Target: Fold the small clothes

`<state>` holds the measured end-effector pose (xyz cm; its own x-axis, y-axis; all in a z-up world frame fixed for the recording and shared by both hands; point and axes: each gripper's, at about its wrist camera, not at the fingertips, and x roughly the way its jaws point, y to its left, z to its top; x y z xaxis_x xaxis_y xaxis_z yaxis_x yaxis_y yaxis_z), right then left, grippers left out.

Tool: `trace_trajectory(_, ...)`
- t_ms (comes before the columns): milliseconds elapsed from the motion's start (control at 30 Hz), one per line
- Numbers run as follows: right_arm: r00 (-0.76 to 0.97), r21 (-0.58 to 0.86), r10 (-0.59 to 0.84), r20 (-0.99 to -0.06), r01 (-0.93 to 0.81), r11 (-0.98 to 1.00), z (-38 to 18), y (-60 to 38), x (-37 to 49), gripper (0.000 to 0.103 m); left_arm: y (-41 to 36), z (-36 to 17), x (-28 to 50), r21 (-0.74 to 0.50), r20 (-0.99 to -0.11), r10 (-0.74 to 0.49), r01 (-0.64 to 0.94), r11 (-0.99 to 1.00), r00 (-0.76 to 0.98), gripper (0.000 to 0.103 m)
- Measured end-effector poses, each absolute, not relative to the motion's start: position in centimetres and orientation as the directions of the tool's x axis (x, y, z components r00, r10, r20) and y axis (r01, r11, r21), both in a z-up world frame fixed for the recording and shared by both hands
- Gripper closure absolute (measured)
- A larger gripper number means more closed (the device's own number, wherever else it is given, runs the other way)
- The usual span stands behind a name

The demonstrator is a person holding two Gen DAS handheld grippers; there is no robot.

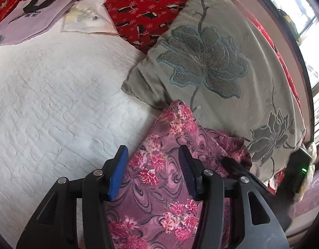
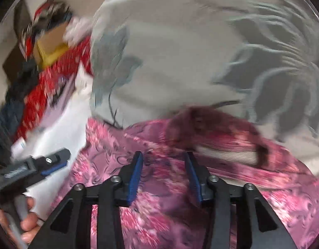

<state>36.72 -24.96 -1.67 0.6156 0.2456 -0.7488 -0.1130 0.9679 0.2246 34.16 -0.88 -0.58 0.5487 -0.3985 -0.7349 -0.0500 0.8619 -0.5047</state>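
A pink and purple floral garment (image 1: 159, 176) lies on the white quilted bed (image 1: 55, 103), its far edge against a grey cushion. My left gripper (image 1: 152, 151) is open just above the garment's left part, with cloth showing between its blue pads but not pinched. The blurred right wrist view shows the same garment (image 2: 122, 155) with a dark furry trim (image 2: 211, 124) and a pale ribbed band (image 2: 228, 153). My right gripper (image 2: 163, 155) hovers open over it, nothing pressed between its pads. The left gripper (image 2: 49, 161) appears at the left there, held by a hand (image 2: 26, 217).
A grey cushion (image 1: 211, 62) embroidered with blue flowers lies right behind the garment. A red penguin-print blanket (image 1: 143, 4) lies at the back, with a white paper bag (image 1: 35, 14) and a plastic packet (image 1: 89, 16). A window (image 1: 313, 31) runs along the right.
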Motion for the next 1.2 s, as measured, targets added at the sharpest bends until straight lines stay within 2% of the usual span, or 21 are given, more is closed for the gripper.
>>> trace_trajectory(67, 0.569, 0.164, 0.201, -0.798, -0.116, 0.980, -3.3, -23.5, 37.9, 0.054, -0.6, -0.6, 34.2, -0.508, -0.735, -0.400, -0.055, 0.859, 0.548, 0.053)
trace_trajectory(100, 0.570, 0.084, 0.138, -0.810, -0.119, 0.989, -3.9, -22.4, 38.5, 0.059, -0.3, -0.7, 34.2, -0.516, -0.732, -0.404, -0.059, 0.855, 0.549, 0.053)
trace_trajectory(167, 0.608, 0.019, 0.122, -0.785, -0.173, 0.985, -3.5, -20.5, 39.2, 0.096, 0.3, -0.7, 34.3, -0.530, -0.726, -0.407, -0.075, 0.845, 0.555, 0.053)
trace_trajectory(200, 0.619, 0.004, 0.110, -0.778, -0.171, 0.985, -3.1, -20.1, 39.6, 0.100, 0.5, -0.8, 34.4, -0.538, -0.723, -0.410, -0.080, 0.839, 0.557, 0.053)
trace_trajectory(300, 0.629, 0.112, 0.162, -0.760, -0.118, 0.987, -3.1, -19.9, 41.5, 0.100, 0.7, -1.2, 34.5, -0.545, -0.724, -0.414, -0.090, 0.834, 0.552, 0.049)
trace_trajectory(367, 0.585, 0.107, 0.141, -0.799, -0.092, 0.990, -4.1, -19.7, 42.4, 0.100, 0.4, -1.3, 34.6, -0.541, -0.729, -0.416, -0.086, 0.836, 0.544, 0.048)
trace_trajectory(400, 0.597, 0.120, 0.145, -0.789, -0.082, 0.989, -3.8, -19.8, 42.1, 0.101, 0.2, -1.3, 34.6, -0.544, -0.727, -0.423, -0.077, 0.836, 0.541, 0.048)
trace_trajectory(467, 0.624, 0.183, 0.185, -0.759, -0.069, 0.981, -2.4, -20.9, 40.8, 0.097, -0.3, -1.2, 34.4, -0.549, -0.721, -0.439, -0.055, 0.834, 0.536, 0.048)
trace_trajectory(500, 0.646, 0.235, 0.208, -0.735, -0.045, 0.971, -1.6, -22.2, 39.5, 0.087, -0.6, -1.1, 34.4, -0.549, -0.719, -0.448, -0.039, 0.835, 0.531, 0.047)
trace_trajectory(533, 0.671, 0.292, 0.222, -0.707, -0.009, 0.956, -0.7, -24.2, 37.8, 0.073, -1.1, -1.0, 34.3, -0.547, -0.719, -0.460, -0.017, 0.837, 0.521, 0.046)
trace_trajectory(567, 0.694, 0.331, 0.217, -0.686, 0.032, 0.943, -0.1, -26.2, 36.1, 0.066, -1.7, -1.1, 34.3, -0.542, -0.722, -0.464, -0.002, 0.841, 0.513, 0.044)
trace_trajectory(600, 0.725, 0.356, 0.168, -0.668, 0.113, 0.928, 0.5, -29.5, 33.8, 0.054, -2.0, -1.1, 34.2, -0.534, -0.726, -0.462, 0.005, 0.845, 0.508, 0.043)
trace_trajectory(633, 0.739, 0.362, 0.123, -0.663, 0.172, 0.916, 0.8, -31.8, 32.0, 0.049, -2.4, -1.2, 34.2, -0.525, -0.732, -0.459, 0.012, 0.851, 0.503, 0.042)
trace_trajectory(733, 0.713, 0.363, -0.037, -0.701, 0.400, 0.841, 0.0, -40.1, 27.8, 0.047, -3.7, -1.6, 34.1, -0.473, -0.761, -0.423, 0.025, 0.881, 0.492, 0.040)
trace_trajectory(800, 0.629, 0.329, -0.105, -0.770, 0.532, 0.780, -2.1, -43.9, 26.8, 0.047, -4.5, -1.7, 33.9, -0.422, -0.782, -0.383, 0.033, 0.906, 0.492, 0.040)
trace_trajectory(933, 0.569, 0.317, -0.051, -0.821, 0.528, 0.788, -5.2, -45.4, 27.5, 0.047, -4.9, -1.9, 33.9, -0.379, -0.792, -0.350, 0.046, 0.924, 0.501, 0.038)
trace_trajectory(967, 0.583, 0.296, -0.069, -0.810, 0.506, 0.810, -5.1, -45.0, 27.7, 0.048, -5.1, -2.0, 33.9, -0.364, -0.796, -0.337, 0.046, 0.930, 0.503, 0.036)
trace_trajectory(1033, 0.617, 0.248, -0.086, -0.782, 0.434, 0.866, -4.2, -43.1, 29.0, 0.096, -5.1, -2.3, 34.0, -0.332, -0.810, -0.304, 0.035, 0.943, 0.502, 0.036)
trace_trajectory(1067, 0.631, 0.220, -0.112, -0.768, 0.425, 0.878, -3.5, -42.6, 29.3, 0.097, -5.1, -2.6, 34.1, -0.321, -0.819, -0.292, 0.027, 0.947, 0.494, 0.036)
trace_trajectory(1133, 0.678, 0.253, -0.132, -0.723, 0.437, 0.863, -2.7, -43.1, 29.3, 0.098, -4.9, -3.1, 34.4, -0.326, -0.826, -0.293, 0.017, 0.945, 0.482, 0.036)
trace_trajectory(1200, 0.651, 0.275, -0.151, -0.744, 0.505, 0.818, -3.6, -44.6, 29.9, 0.098, -4.8, -3.1, 34.5, -0.326, -0.822, -0.292, 0.016, 0.945, 0.488, 0.036)
